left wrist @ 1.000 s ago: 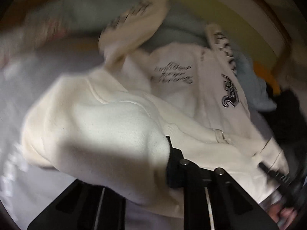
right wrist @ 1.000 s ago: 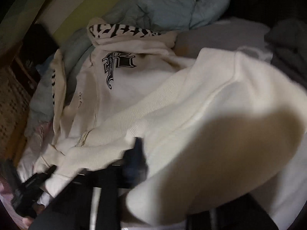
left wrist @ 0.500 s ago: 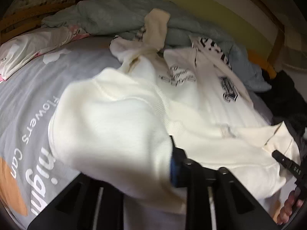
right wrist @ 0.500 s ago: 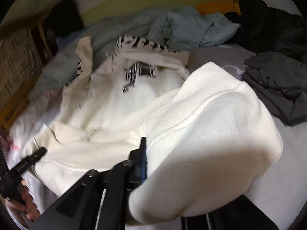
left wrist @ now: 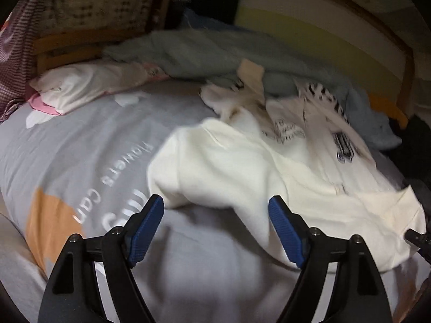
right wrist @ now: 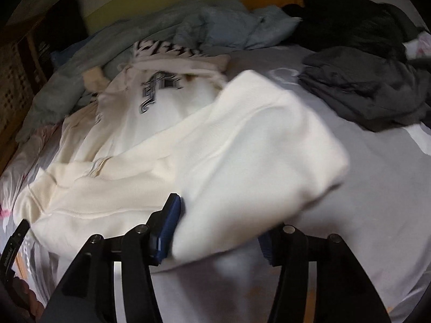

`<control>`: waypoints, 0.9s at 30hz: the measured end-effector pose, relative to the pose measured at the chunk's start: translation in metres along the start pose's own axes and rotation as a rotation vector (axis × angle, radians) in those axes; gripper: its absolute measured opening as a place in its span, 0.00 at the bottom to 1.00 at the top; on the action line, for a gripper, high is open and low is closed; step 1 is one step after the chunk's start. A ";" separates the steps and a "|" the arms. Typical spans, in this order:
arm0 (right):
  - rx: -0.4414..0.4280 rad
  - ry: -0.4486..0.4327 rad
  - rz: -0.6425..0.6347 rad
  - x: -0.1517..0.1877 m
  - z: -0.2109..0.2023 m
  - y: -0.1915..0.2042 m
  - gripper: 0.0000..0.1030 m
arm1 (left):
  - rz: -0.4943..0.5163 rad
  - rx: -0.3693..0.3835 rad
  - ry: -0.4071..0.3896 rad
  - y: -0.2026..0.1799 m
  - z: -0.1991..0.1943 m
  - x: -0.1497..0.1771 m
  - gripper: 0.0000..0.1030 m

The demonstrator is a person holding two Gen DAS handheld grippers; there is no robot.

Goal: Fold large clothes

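The cream sweatshirt (left wrist: 242,167) lies spread on the grey bedsheet (left wrist: 80,145), its hem toward the cameras. The left gripper (left wrist: 215,228) stands wide and empty just short of the hem. The right gripper (right wrist: 218,231) has hem cloth between its half-spread fingers; whether it pinches is unclear. That thick cloth could slip out, undoing the fold.

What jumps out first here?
The cream hoodie sprawled across the grey printed bedsheet, its near fold between the right gripper. The left gripper gapes open beside the fabric. A dark grey garment lies far right.
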State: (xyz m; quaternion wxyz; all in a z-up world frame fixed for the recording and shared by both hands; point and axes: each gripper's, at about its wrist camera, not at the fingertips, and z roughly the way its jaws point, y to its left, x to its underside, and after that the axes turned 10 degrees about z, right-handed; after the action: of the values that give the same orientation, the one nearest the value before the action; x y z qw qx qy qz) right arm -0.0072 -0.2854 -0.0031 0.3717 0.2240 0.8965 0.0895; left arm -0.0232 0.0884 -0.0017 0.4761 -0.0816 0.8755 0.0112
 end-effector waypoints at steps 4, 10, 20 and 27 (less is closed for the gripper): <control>-0.040 -0.039 0.064 -0.015 -0.015 -0.018 0.54 | -0.082 0.039 0.033 0.021 0.010 0.001 0.78; -0.020 -0.039 0.112 -0.029 -0.017 -0.039 0.54 | -0.036 0.066 0.040 0.030 0.021 0.006 0.80; 0.091 -0.129 0.101 -0.050 -0.033 -0.064 0.54 | -0.142 0.263 0.067 0.042 0.030 0.010 0.79; 0.078 -0.132 0.144 -0.055 -0.037 -0.077 0.54 | -0.255 0.352 0.080 0.054 0.040 0.006 0.79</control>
State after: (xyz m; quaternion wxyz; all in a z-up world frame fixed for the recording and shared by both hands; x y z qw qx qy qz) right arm -0.0250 -0.3791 0.0322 0.4134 0.3076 0.8545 0.0661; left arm -0.0011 0.1449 -0.0317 0.4455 -0.1079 0.8647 -0.2052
